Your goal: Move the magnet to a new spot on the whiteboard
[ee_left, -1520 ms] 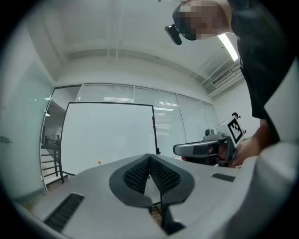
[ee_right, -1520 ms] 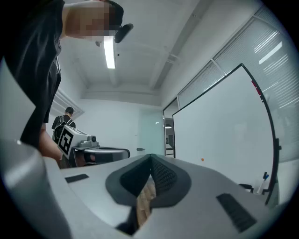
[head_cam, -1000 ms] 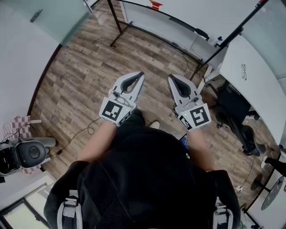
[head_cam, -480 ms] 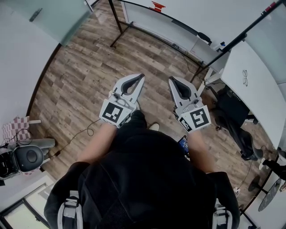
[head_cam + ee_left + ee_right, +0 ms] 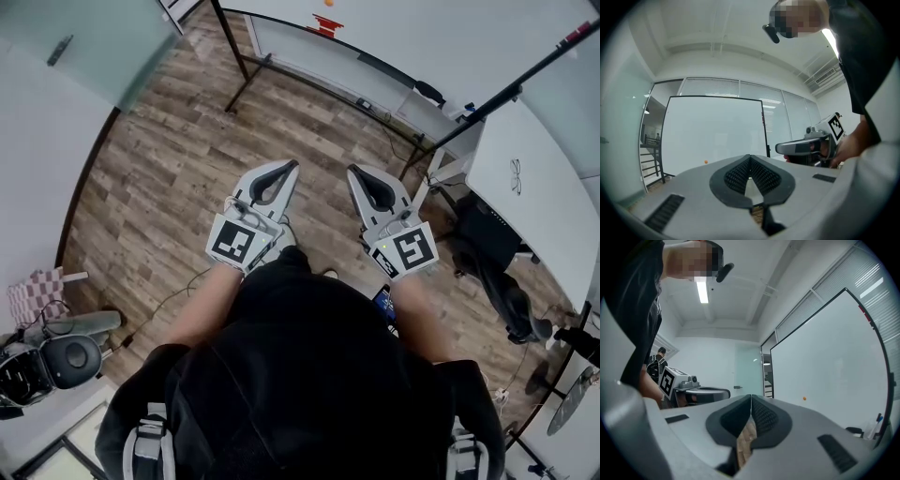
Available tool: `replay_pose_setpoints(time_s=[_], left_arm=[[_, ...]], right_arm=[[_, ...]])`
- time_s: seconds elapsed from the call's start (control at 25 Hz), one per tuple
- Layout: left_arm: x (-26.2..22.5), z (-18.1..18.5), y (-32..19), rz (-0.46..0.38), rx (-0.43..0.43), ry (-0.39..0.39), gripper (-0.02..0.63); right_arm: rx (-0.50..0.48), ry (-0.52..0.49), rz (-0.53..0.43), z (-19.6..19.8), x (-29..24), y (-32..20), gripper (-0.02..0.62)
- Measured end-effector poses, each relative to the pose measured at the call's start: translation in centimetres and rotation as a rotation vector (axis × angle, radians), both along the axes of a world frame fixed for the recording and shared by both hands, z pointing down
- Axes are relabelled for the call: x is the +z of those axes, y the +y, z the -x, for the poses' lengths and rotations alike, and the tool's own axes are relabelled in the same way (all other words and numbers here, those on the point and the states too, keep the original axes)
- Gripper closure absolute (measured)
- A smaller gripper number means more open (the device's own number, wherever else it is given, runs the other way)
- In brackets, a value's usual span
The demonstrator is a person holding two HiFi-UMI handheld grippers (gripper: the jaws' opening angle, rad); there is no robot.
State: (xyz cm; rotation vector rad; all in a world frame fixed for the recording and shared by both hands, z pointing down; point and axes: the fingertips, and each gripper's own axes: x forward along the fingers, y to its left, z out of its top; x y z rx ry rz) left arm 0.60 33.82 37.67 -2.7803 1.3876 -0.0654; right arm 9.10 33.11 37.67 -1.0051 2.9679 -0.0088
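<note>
Left gripper: grey two-jaw left gripper (image 5: 750, 157), held level. Jaws shut tip to tip, ribbed black pads meeting, nothing btwn them.
Right gripper: matching grey right gripper (image 5: 751, 397), also level. Jaws closed together, empty; only floor shows through the gap behind the tips.
Pair: side by side in front of the person's waist, close but apart, tips angled slightly toward each other, both aimed at the board.
Magnet: small round orange magnet (image 5: 706, 162) sits low on the board, well ahead of both grippers, untouched. It's left of the left gripper's tips in that gripper's view, right of the right gripper's tips in the other.
Whiteboard: large white black-framed whiteboard (image 5: 712, 126) on black legs, upright, ahead of the grippers and well apart from them.
Floor: brown wood-plank floor (image 5: 178, 159) below both grippers.
Person: black top, bare forearms running to each gripper's marker cube.
</note>
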Motion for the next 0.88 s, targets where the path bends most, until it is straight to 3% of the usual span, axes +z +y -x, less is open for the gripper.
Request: replay_pose_setpoints(time_s=[0.6, 0.88], left_arm=[[0.3, 9.1, -10.6, 0.019, 0.05, 0.014, 0.604], [1.0, 12.4, -12.8, 0.04, 0.076, 0.053, 0.604]], right_arm=[[0.027, 0.034, 0.025, 10.0, 0.1, -9.8, 0.594], [0.055, 0.054, 0.03, 13.3, 0.7, -12.0, 0.594]])
